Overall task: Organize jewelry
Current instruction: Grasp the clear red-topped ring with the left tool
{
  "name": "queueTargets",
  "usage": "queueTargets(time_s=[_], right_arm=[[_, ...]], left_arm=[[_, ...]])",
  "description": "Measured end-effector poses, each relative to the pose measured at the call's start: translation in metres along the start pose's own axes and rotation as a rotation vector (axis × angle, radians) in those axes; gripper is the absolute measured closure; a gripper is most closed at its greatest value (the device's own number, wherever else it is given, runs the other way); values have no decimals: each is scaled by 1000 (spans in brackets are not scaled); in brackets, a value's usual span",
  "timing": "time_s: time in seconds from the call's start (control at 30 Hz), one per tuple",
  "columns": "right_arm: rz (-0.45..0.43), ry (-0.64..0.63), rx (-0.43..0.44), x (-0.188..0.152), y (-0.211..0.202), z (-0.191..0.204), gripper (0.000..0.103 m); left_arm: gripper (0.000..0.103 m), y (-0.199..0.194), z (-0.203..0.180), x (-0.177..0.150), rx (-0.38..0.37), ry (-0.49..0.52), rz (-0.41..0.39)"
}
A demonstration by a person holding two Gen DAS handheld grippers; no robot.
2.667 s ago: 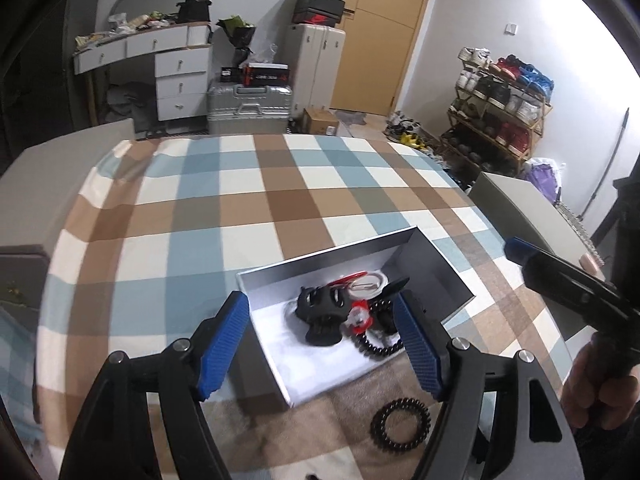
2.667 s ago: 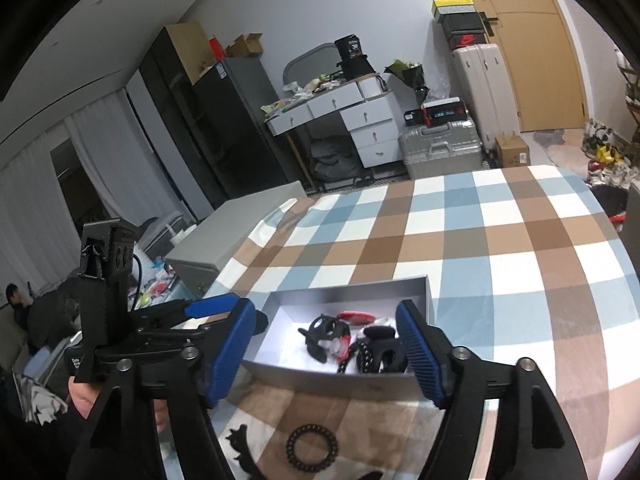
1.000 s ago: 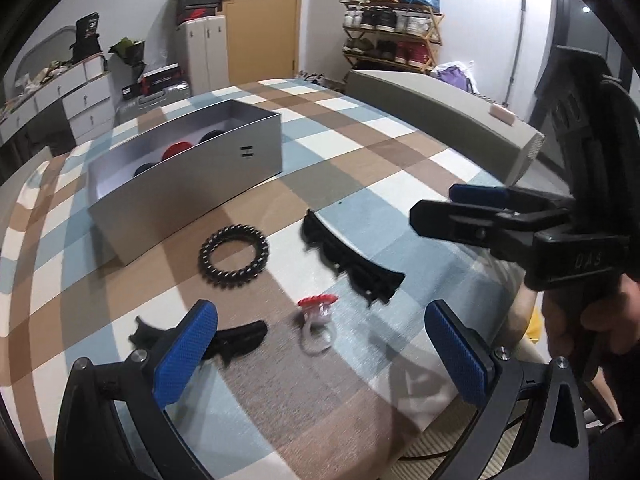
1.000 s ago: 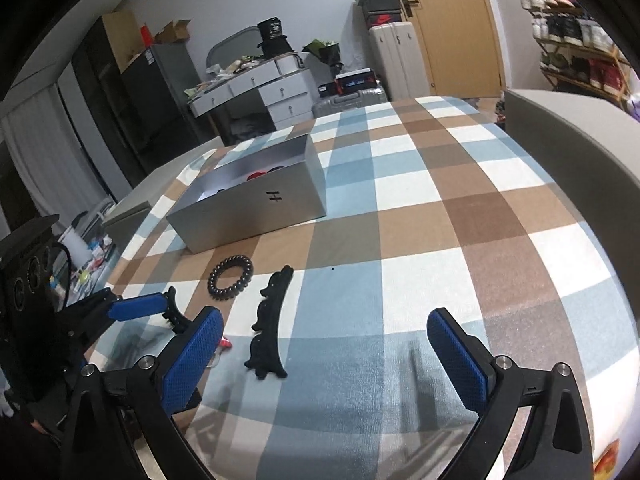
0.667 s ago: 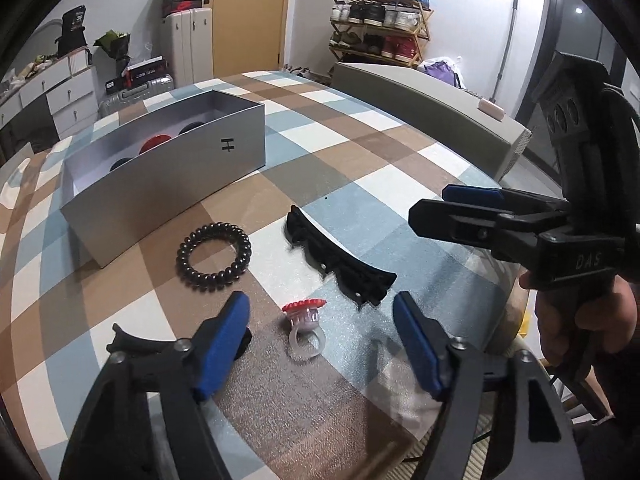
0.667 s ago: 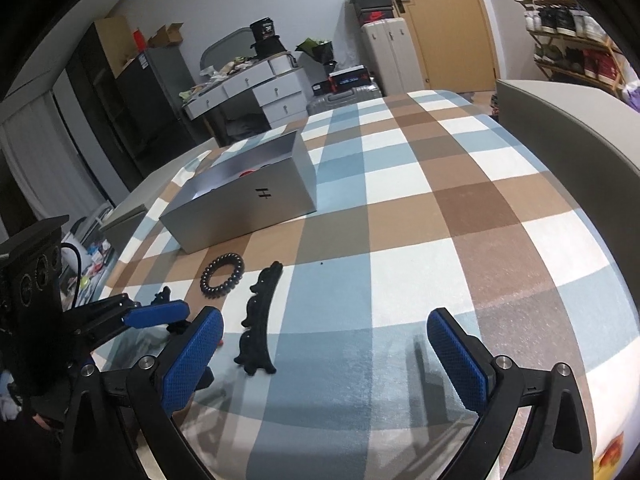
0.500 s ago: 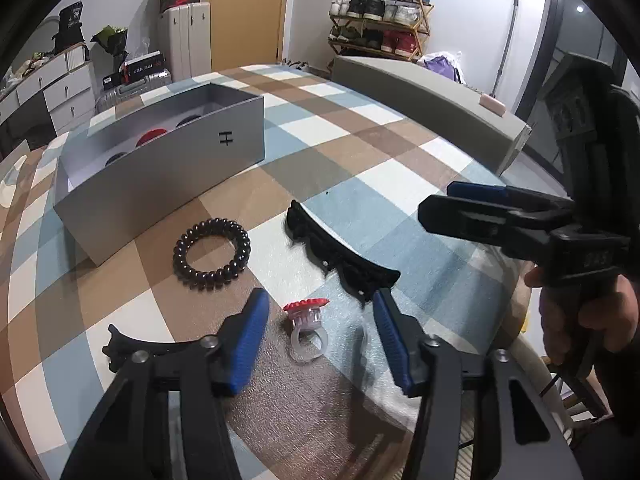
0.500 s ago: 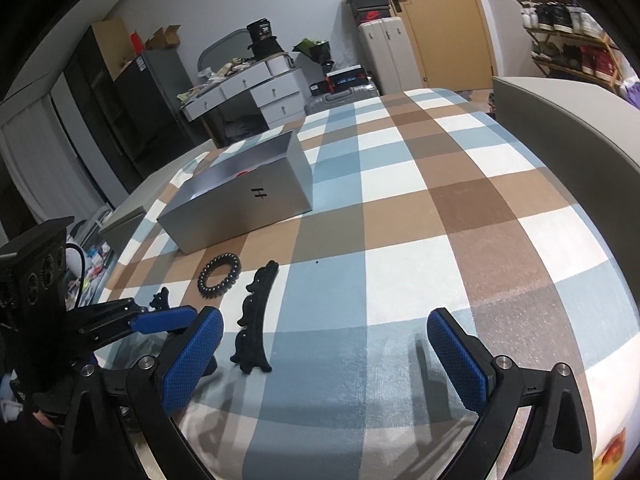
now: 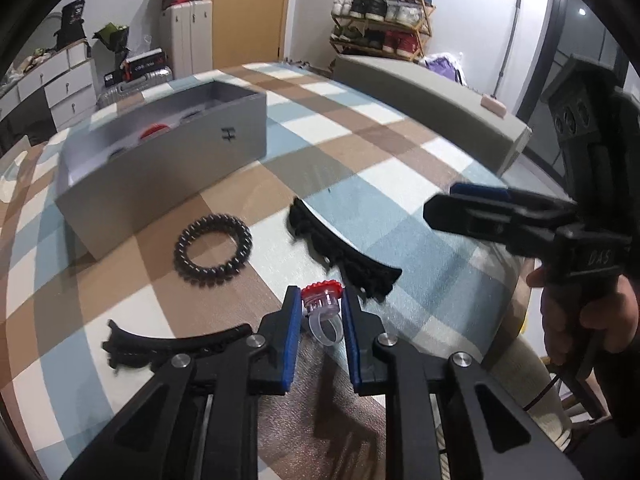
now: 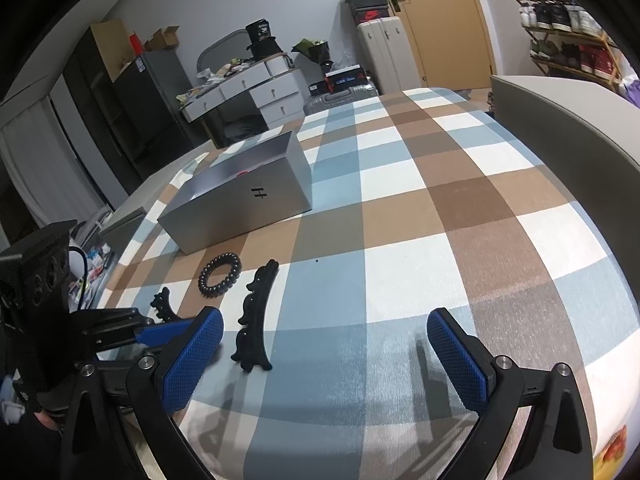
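A clear plastic ring with a red top (image 9: 325, 326) stands on the checked tablecloth, and my left gripper (image 9: 320, 295) is shut on it, both blue pads pressing its sides. A black spiral hair tie (image 9: 182, 254), a long black hair clip (image 9: 344, 252) and a second black clip (image 9: 160, 350) lie around it. Behind them sits the open grey box (image 9: 168, 172) with red and black pieces inside. My right gripper (image 10: 324, 322) hovers open over the cloth, nothing between its pads; the long clip (image 10: 256, 312) and hair tie (image 10: 204, 285) lie to its left.
A person's hand (image 9: 580, 320) holds the right gripper (image 9: 460, 204) at the table's right edge. A grey padded bench (image 9: 432, 92) runs along the far right side. The left gripper (image 10: 160, 332) shows at lower left in the right wrist view.
Both grippers came from the box to the loose pieces at the table's front. The left jaws went from wide open to shut on the red-topped ring. The right jaws stayed open.
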State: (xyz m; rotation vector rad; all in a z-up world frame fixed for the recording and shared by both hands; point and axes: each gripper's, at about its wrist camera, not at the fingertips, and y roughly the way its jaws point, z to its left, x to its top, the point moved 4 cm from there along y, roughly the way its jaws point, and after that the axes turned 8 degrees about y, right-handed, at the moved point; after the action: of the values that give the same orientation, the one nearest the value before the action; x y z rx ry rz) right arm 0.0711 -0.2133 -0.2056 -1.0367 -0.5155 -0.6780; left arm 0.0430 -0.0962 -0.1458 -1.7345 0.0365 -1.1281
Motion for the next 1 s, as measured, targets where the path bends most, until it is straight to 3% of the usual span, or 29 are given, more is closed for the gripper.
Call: queueTargets(time_s=[0.47, 0.8, 0.87, 1.0], right_arm=[[39, -42, 112, 17, 12, 34, 0], [124, -243, 140, 18, 54, 99, 1], [138, -292, 137, 15, 63, 111, 2], [192, -364, 99, 9, 89, 124, 17]], left_arm=[[88, -61, 60, 0, 116, -211, -155], [88, -75, 95, -25, 178, -323, -170], [88, -76, 101, -30, 182, -342, -173], [88, -78, 110, -38, 184, -374, -165]])
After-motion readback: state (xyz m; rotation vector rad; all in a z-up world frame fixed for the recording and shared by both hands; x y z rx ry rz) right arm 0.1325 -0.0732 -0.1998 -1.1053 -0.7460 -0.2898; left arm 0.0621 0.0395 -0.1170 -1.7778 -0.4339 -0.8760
